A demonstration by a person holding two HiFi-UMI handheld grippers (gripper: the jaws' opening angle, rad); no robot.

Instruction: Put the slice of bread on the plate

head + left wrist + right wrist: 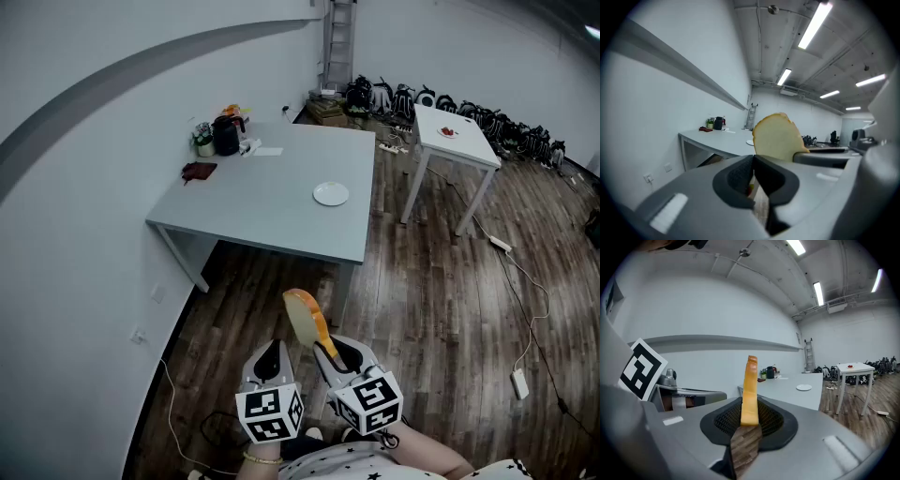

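right gripper (323,347) pinching the bread slice (305,314), left gripper (270,356) clamped together empty, so squeeze gently while walking it to the plate (330,194)

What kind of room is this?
Probably a workroom or lab, not a home kitchen. It is a big, bare room with long strip lights on an open ceiling. There are two plain tables, a grey table and a white table, and a row of bags along the far wall.
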